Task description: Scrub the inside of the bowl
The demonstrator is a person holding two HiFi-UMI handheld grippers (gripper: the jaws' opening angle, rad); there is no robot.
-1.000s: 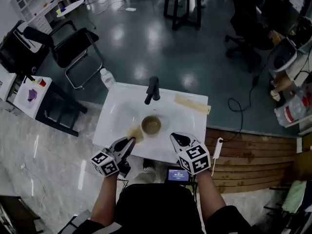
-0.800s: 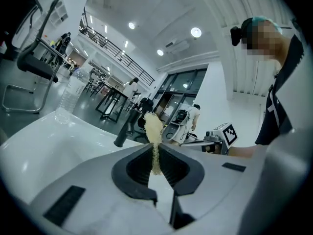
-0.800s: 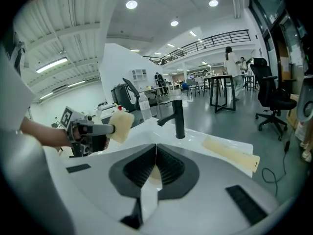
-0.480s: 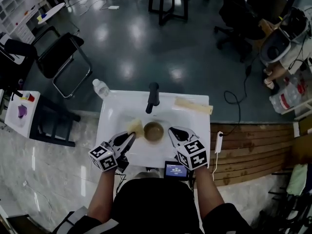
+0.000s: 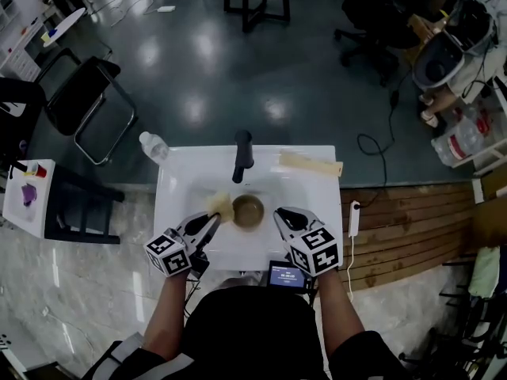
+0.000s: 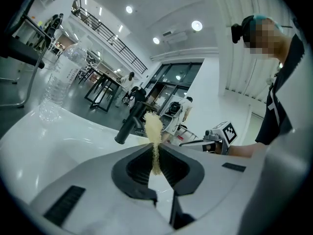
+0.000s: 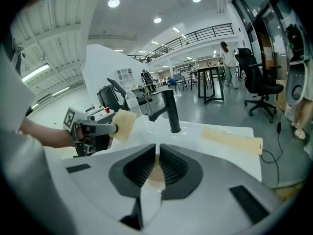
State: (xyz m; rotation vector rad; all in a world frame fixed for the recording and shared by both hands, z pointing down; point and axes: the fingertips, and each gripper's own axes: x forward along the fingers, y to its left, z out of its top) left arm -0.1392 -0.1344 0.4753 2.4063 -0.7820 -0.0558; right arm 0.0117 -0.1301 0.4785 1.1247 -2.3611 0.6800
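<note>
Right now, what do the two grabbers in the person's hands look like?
Both the left gripper and right gripper have pale grey bodies with black ribbed jaws. Each carries a white cube printed with black square markers. The person wears a black top; the forearms are bare.

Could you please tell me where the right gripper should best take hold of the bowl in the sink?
Probably the bowl's right rim, nearest the right gripper, from the right and above: it sits upright, mouth up, so one jaw can slip inside the wall, one outside. That leaves the left side to the sponge. Open the shut jaws first.
</note>
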